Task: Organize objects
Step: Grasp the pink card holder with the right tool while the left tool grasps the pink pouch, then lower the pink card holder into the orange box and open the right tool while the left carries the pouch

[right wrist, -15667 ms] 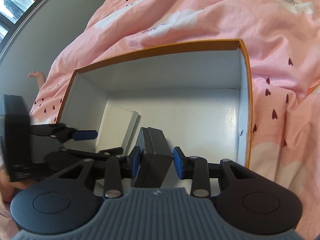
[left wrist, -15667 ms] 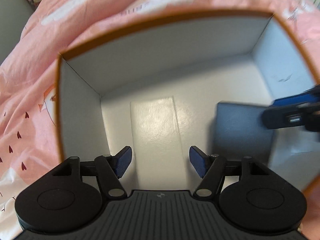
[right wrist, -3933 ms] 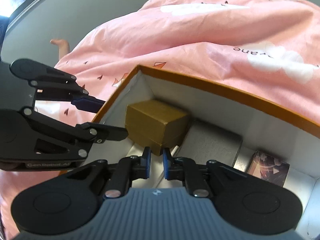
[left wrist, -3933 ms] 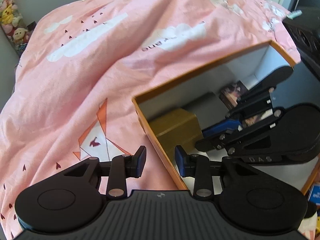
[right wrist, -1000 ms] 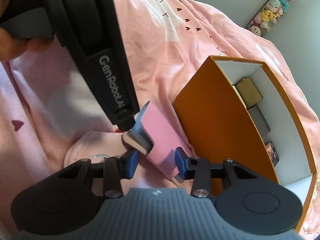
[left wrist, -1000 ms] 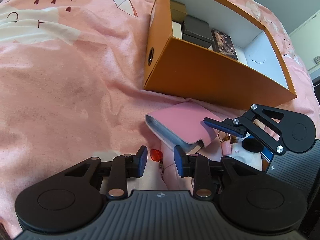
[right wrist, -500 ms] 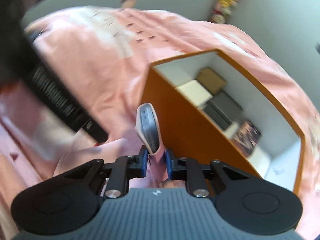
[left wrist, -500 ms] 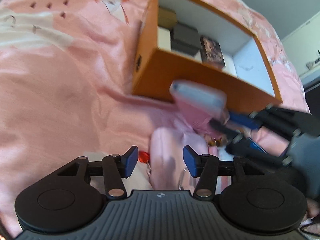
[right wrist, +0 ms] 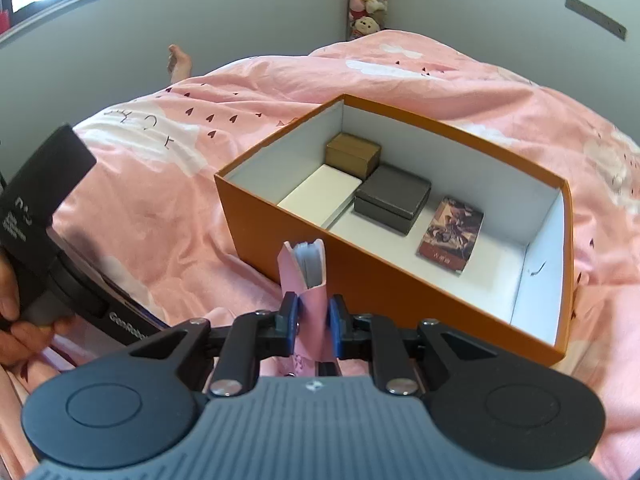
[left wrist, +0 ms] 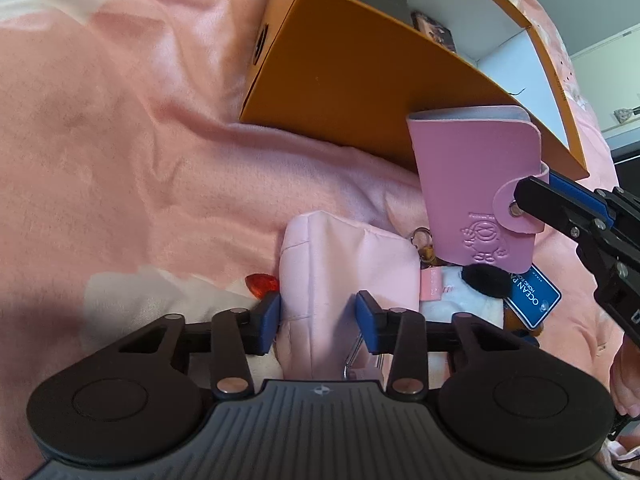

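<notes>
- Right tool [right wrist: 313, 327]: fingers pressed together on the lower end of a pink leather snap-flap card wallet [right wrist: 308, 280], held upright clear of the bed, page edges uppermost; judged to be carried this way so it can go down narrow-end first into the box.
- Left tool [left wrist: 318, 316]: blue-padded fingers apart, one on each side of a pale pink fabric pouch [left wrist: 344, 272] lying on the bed; whether they touch the cloth cannot be told. Judged to be lined up for the next pick.
- Orange open-topped cardboard box with white lining [right wrist: 288, 220]: sits on the bed just beyond the wallet. Inside, at the far left corner, a tan cardboard box [right wrist: 352, 154]; in front of it a flat white box [right wrist: 320, 196]; beside those a dark grey lidded box [right wrist: 394, 196]; further right a flat illustrated card pack [right wrist: 452, 236]. The right end of the floor is bare, judged the likely spot for the wallet.
- Loose items near the pouch: a small red gem charm [left wrist: 262, 282], a blue printed tag [left wrist: 532, 296], a metal key ring [left wrist: 420, 236].
- Surface: pink quilt with white clouds and small hearts [right wrist: 440, 80], rumpled.
- Room: grey walls; plush toys [right wrist: 364, 0] stacked in the far corner.
</notes>
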### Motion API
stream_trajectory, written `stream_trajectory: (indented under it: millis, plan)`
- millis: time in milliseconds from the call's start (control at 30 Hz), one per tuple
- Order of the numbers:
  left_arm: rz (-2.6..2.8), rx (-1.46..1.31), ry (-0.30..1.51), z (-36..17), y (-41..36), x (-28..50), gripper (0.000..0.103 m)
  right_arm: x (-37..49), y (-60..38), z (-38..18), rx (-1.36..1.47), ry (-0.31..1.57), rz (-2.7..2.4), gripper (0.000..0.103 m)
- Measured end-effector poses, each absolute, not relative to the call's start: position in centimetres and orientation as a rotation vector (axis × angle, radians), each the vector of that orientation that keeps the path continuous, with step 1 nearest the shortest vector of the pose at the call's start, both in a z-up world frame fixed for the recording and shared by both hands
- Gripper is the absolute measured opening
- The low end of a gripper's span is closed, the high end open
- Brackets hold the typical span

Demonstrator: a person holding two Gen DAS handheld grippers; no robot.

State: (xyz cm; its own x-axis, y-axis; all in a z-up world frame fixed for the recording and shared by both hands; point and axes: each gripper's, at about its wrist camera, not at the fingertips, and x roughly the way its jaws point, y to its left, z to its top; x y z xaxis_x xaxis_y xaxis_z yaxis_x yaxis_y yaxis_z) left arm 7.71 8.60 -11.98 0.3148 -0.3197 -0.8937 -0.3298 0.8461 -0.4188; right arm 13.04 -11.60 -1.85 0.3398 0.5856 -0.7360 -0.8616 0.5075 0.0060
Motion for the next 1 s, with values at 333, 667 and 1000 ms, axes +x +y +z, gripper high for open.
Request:
stream_trajectory:
  millis: [333,667,1000]
  plan:
    - [0.032,-0.431,1.021,-6.0,7.2,5.5,0.028,13.3,-12.3,0.0,-0.368,0.734,0.955,0.017]
    - [0.004,-0.429,0.806,-0.3,7.4,4.8,0.028,13.5,-13.3,4.4,-0.294,0.638,0.926,0.015]
    - [0.013,-0.427,0.683,2.8,9.2,7.6,0.028,17.3,-13.4,7.7,-0.132,0.586,0.854,0.014]
